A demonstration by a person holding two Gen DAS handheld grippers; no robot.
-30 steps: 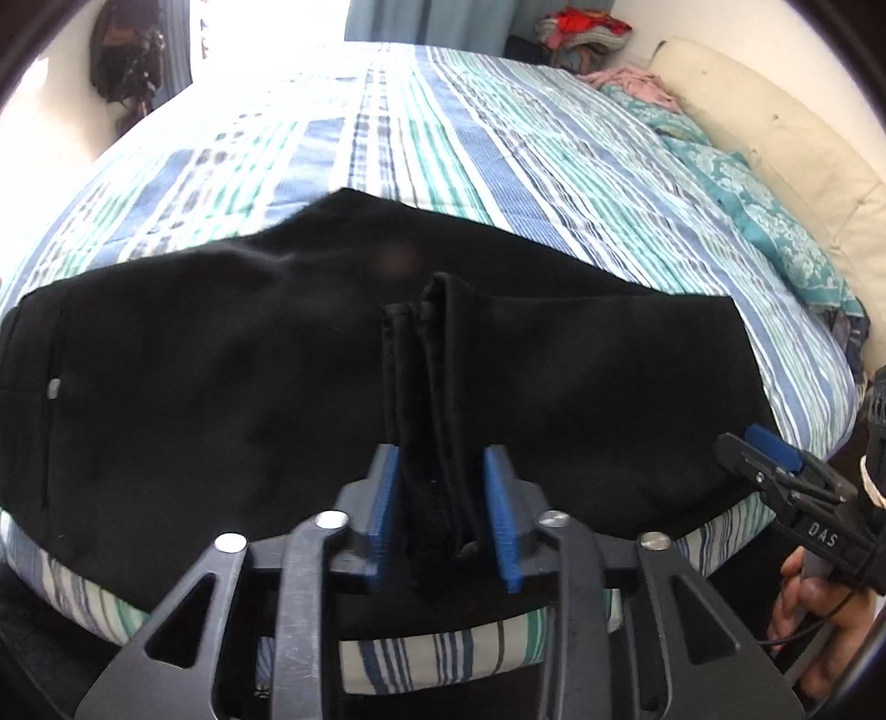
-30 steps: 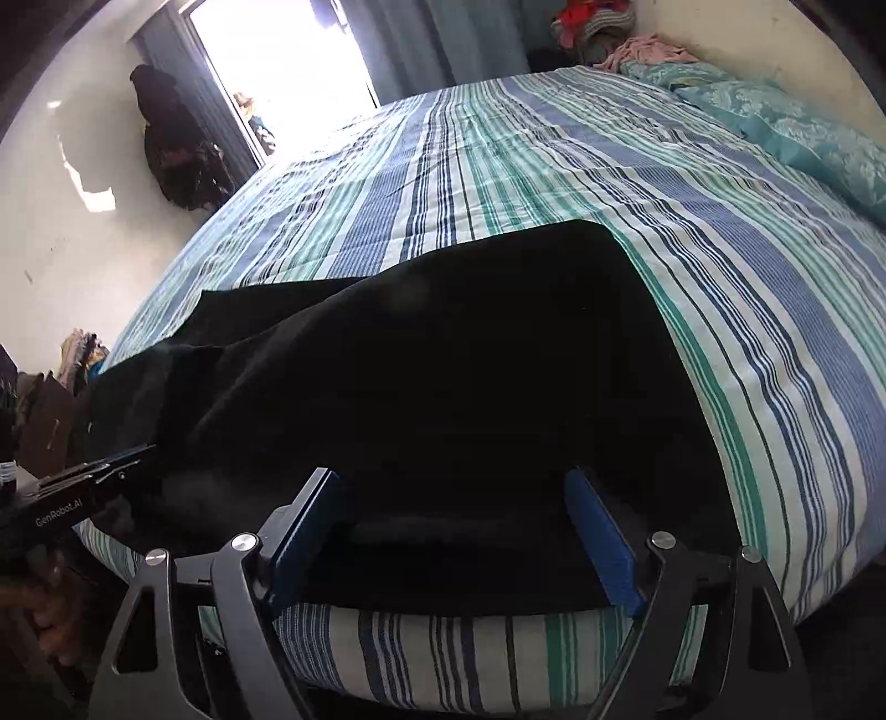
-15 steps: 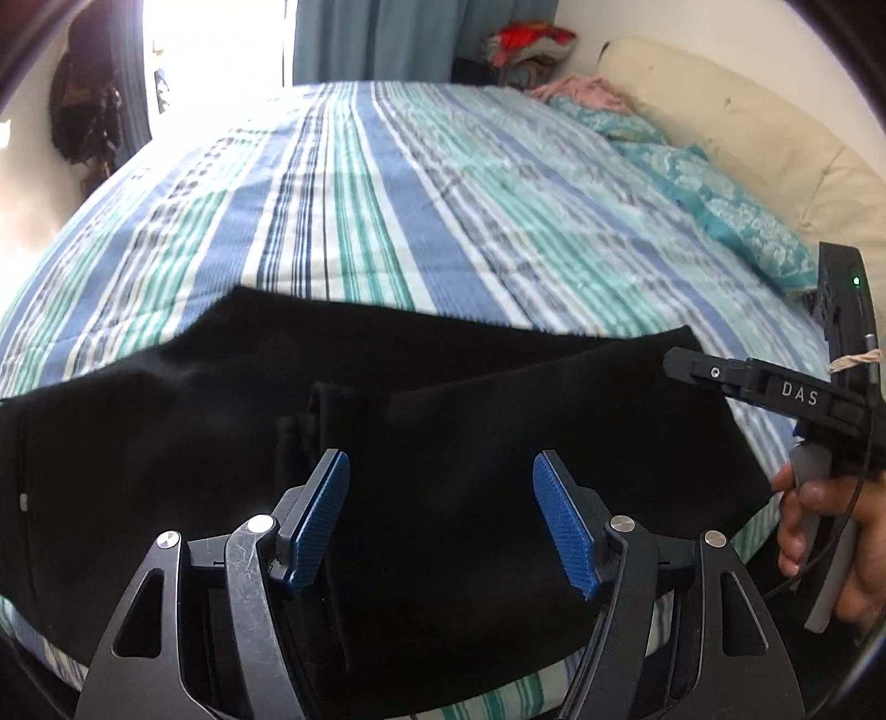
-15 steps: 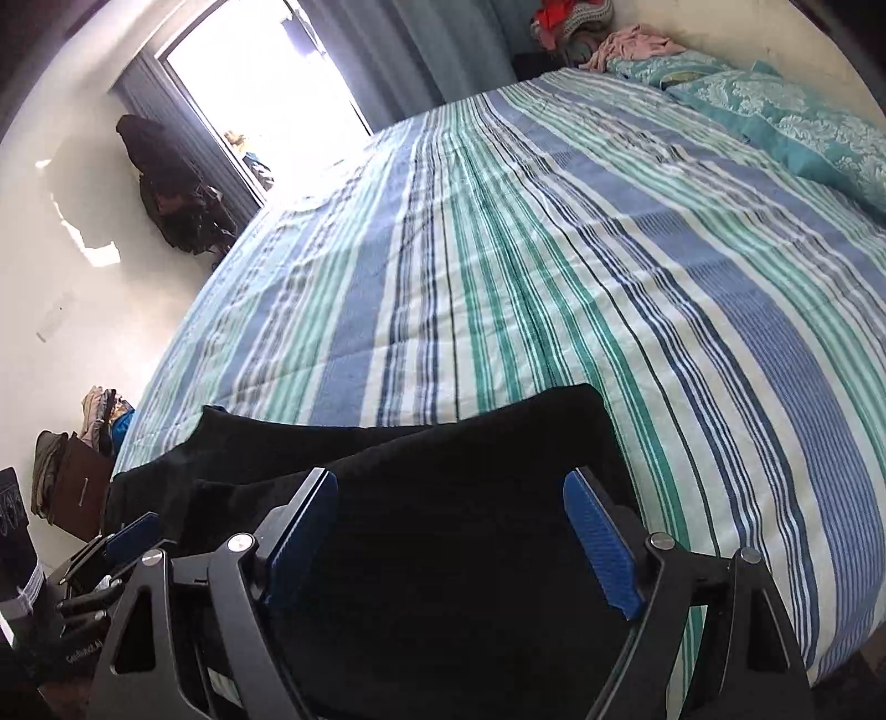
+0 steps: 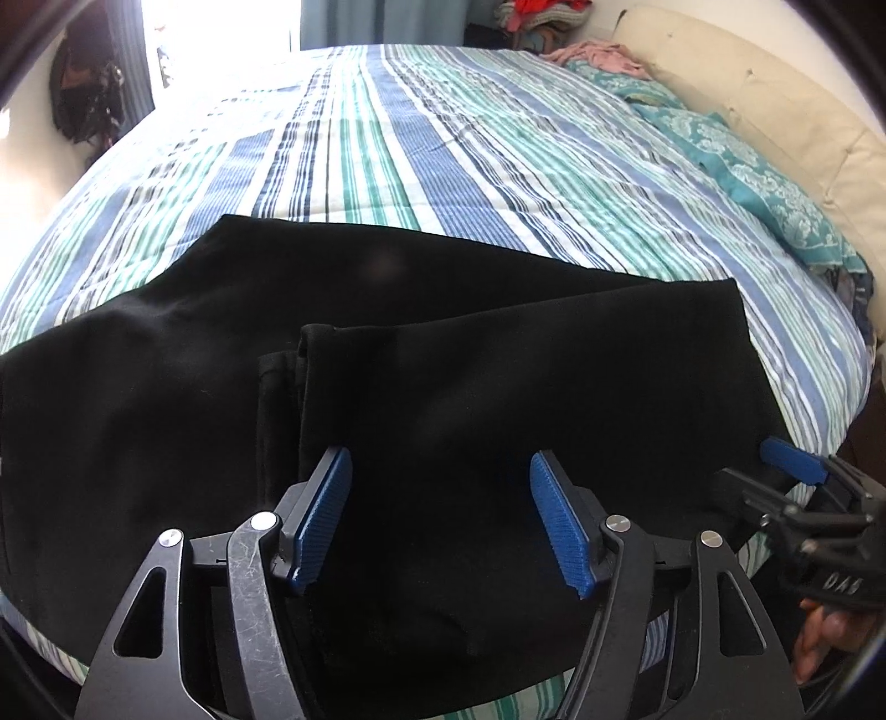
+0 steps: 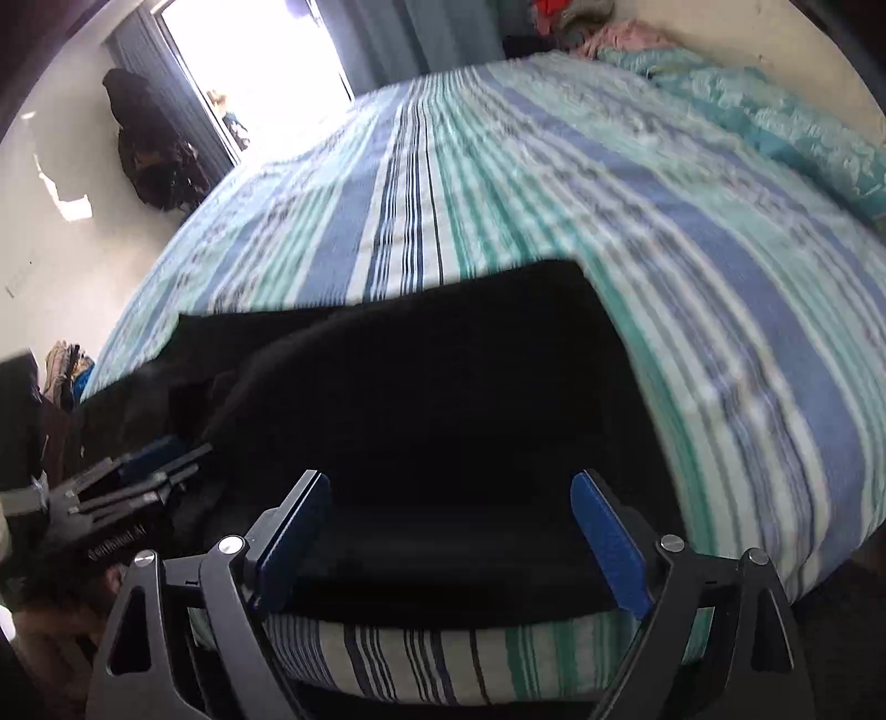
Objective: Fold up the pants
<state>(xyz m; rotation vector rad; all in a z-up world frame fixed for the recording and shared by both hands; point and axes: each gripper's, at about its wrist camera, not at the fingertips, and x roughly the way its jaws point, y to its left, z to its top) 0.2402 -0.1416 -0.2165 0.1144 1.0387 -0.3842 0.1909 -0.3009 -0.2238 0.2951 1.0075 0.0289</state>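
Black pants (image 5: 166, 360) lie across the near edge of the striped bed (image 5: 470, 166), with one part folded over and its hem edges (image 5: 302, 343) showing. My left gripper (image 5: 443, 520) hovers open over the folded layer, its blue pads clear of the cloth. At the right edge of that view a hand holds the right gripper (image 5: 797, 471). In the right wrist view the pants (image 6: 443, 387) reach the mattress edge. My right gripper (image 6: 451, 540) stands over them with its jaws opening, the cloth below and unpinched. The left gripper (image 6: 138, 476) shows blurred at the left.
Teal pillows (image 5: 764, 183) and a cream headboard (image 5: 775, 105) line the right side. A pile of clothes (image 5: 554, 16) sits at the far end, and a dark bag (image 6: 149, 155) hangs by the bright doorway. The mattress side (image 6: 443, 653) drops off below the grippers.
The left gripper let go of the bunched pant fold and opened wide; that fold now lies flat. The right wrist view rose off the pants, then dropped back over them.
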